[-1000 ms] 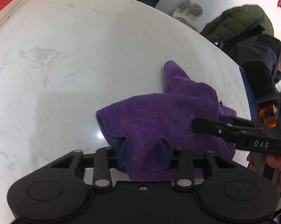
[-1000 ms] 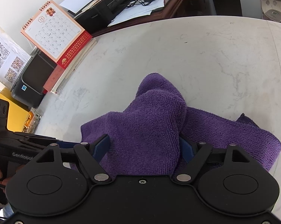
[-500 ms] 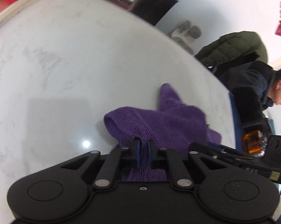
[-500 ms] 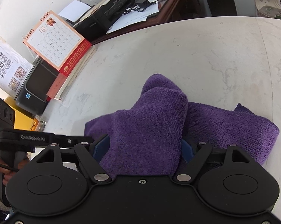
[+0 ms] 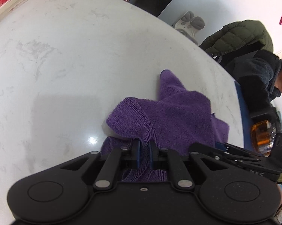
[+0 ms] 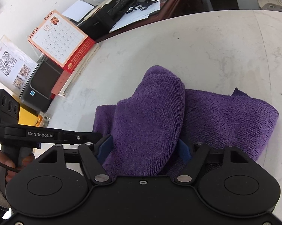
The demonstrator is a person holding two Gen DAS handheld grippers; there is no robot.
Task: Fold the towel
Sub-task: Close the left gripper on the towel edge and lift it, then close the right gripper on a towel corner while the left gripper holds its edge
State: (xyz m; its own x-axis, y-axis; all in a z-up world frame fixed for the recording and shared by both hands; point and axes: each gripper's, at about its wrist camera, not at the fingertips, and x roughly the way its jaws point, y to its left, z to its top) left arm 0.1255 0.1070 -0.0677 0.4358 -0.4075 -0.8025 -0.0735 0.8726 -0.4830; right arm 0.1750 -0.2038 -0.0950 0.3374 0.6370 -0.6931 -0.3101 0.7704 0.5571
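Note:
A purple towel (image 5: 178, 116) lies crumpled on the white marble table (image 5: 66, 56). My left gripper (image 5: 145, 153) is shut on a fold at the towel's near edge, and purple cloth shows between its blue pads. In the right wrist view a tall hump of the towel (image 6: 150, 116) fills the gap of my right gripper (image 6: 144, 148). Its jaws are closing, with the blue pads at the hump's flanks and no firm pinch visible. The left gripper's fingers (image 6: 81, 136) reach in from the left at the towel's corner.
A desk calendar (image 6: 58, 39), a QR-code sheet (image 6: 9, 65) and a black device (image 6: 39, 86) stand at the table's left edge. A person in a dark jacket (image 5: 253, 78) is at the far right, beside a green jacket (image 5: 240, 35). Bare marble lies beyond the towel.
The left jaws went from apart around the towel's edge to shut on it. The right jaws narrowed a little around the hump, and the towel bunched up slightly.

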